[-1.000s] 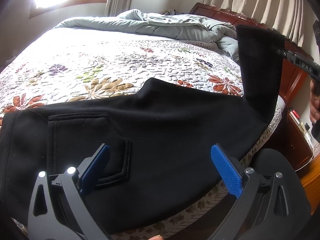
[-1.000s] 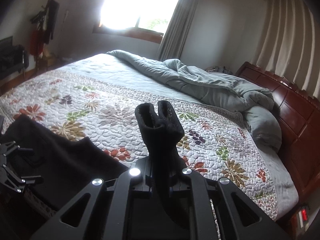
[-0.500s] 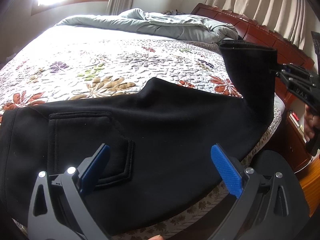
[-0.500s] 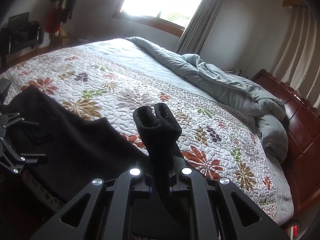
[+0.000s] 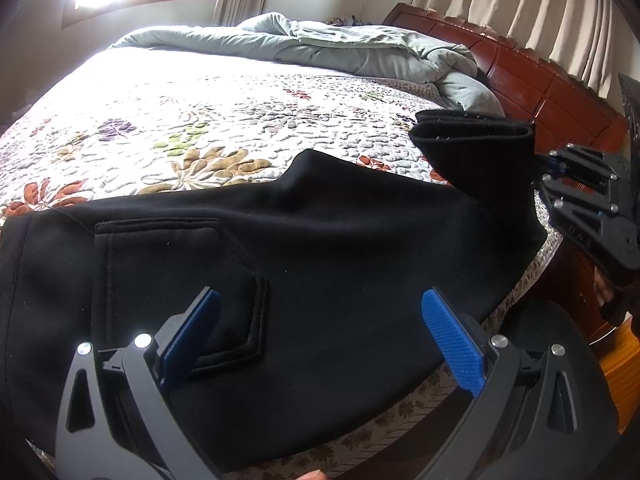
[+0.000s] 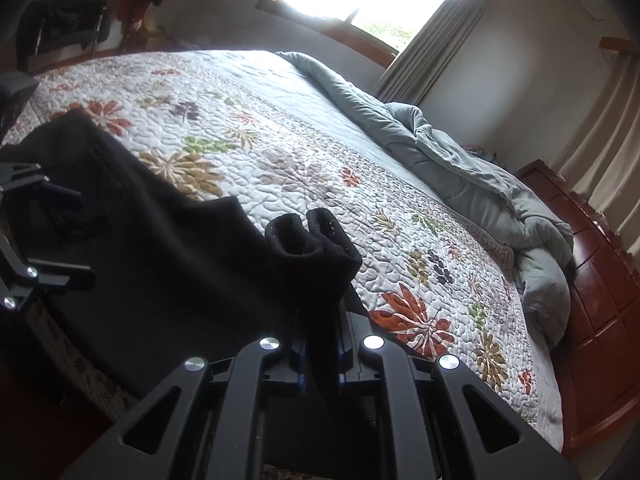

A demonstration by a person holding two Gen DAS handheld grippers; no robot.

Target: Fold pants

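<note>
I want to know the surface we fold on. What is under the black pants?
The floral quilt on the bed lies under the black pants; whatever is beneath the fabric itself is hidden.

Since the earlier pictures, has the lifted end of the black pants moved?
Yes. In the left wrist view the pants cuff, held by the right gripper, has sunk from above the wooden headboard toward the floral quilt.

Both wrist views close, angled down — shared bed (image 5: 240, 120).
</note>
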